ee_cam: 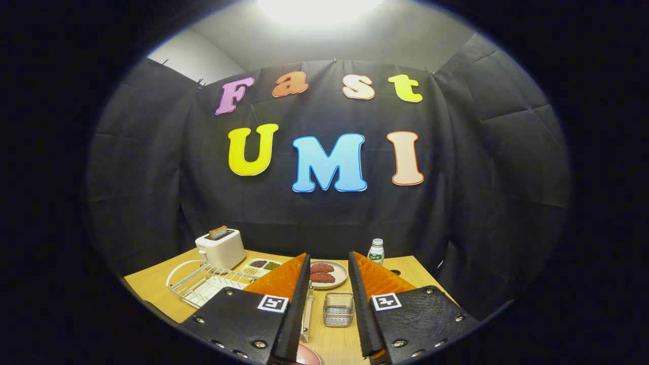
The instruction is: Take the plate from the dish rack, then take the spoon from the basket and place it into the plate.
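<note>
Here, gripper [329, 274] open, square wire basket [338, 309] between

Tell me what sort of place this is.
Likely a staged kitchen tabletop inside a cloth-walled booth: a toaster and a wire dish rack sit on a wooden table, with a small mesh basket between the open jaws of the gripper.

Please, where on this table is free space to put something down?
Bare wood lies between the fingers, just before the mesh basket, and to the right of the bottle. It is crowded from toaster and dish rack to the sausage plate. The gripper is open.
</note>
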Available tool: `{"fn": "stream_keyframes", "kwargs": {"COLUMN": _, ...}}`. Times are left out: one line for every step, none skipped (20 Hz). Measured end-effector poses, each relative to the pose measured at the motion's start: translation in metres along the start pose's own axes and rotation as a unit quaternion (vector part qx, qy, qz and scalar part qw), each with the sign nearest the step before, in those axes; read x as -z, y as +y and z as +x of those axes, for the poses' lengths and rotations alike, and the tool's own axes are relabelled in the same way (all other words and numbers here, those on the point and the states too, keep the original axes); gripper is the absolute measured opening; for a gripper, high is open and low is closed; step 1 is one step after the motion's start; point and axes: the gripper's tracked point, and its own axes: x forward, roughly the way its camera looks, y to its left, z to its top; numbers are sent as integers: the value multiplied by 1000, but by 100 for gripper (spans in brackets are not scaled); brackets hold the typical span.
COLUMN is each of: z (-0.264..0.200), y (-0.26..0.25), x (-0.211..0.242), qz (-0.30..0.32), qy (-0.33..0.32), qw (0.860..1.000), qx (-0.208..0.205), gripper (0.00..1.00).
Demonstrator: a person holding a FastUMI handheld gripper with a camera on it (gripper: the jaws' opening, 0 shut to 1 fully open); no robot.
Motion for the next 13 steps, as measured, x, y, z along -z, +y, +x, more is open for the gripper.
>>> {"fn": "stream_keyframes", "kwargs": {"z": -1, "y": 0, "x": -1, "qz": -1, "qy": 1, "qw": 1000, "qx": 0, "gripper": 48}}
{"fn": "stream_keyframes", "kwargs": {"z": -1, "y": -1, "x": -2, "qz": -1, "qy": 2, "qw": 1000, "qx": 1, "gripper": 58}}
{"fn": "stream_keyframes", "kwargs": {"z": -1, "y": -1, "x": -1, "qz": 0, "qy": 3, "qw": 1000, "qx": 2, "gripper": 59}}
{"fn": "stream_keyframes", "kwargs": {"z": -1, "y": -1, "x": -3, "qz": 3, "qy": 2, "qw": 1000, "qx": 2, "gripper": 71}}
{"fn": "stream_keyframes", "kwargs": {"z": 1, "y": -4, "x": -4, "qz": 5, "qy": 2, "qw": 1000, "qx": 5, "gripper": 82}}
{"fn": "stream_keyframes", "kwargs": {"z": 1, "y": -6, "x": -4, "qz": 7, "qy": 0, "qw": 1000, "qx": 7, "gripper": 86}}
{"fn": "stream_keyframes", "kwargs": {"z": 1, "y": -6, "x": -5, "qz": 11, "qy": -1, "qw": 1000, "qx": 6, "gripper": 86}}
{"fn": "stream_keyframes", "kwargs": {"z": 2, "y": -7, "x": -6, "qz": 13, "qy": -3, "qw": 1000, "qx": 4, "gripper": 86}}
{"fn": "stream_keyframes", "kwargs": {"z": 3, "y": -8, "x": -5, "qz": 13, "qy": -2, "qw": 1000, "qx": 4, "gripper": 86}}
{"fn": "stream_keyframes", "kwargs": {"z": 3, "y": -11, "x": -4, "qz": 12, "qy": -1, "qw": 1000, "qx": 5, "gripper": 86}}
{"fn": "stream_keyframes", "kwargs": {"z": 4, "y": -12, "x": -4, "qz": 10, "qy": -3, "qw": 1000, "qx": 4, "gripper": 86}}
{"fn": "stream_keyframes", "kwargs": {"z": 5, "y": -14, "x": -4, "qz": 9, "qy": -5, "qw": 1000, "qx": 4, "gripper": 86}}
{"fn": "stream_keyframes", "kwargs": {"z": 6, "y": -14, "x": -4, "qz": 12, "qy": -6, "qw": 1000, "qx": 1, "gripper": 86}}
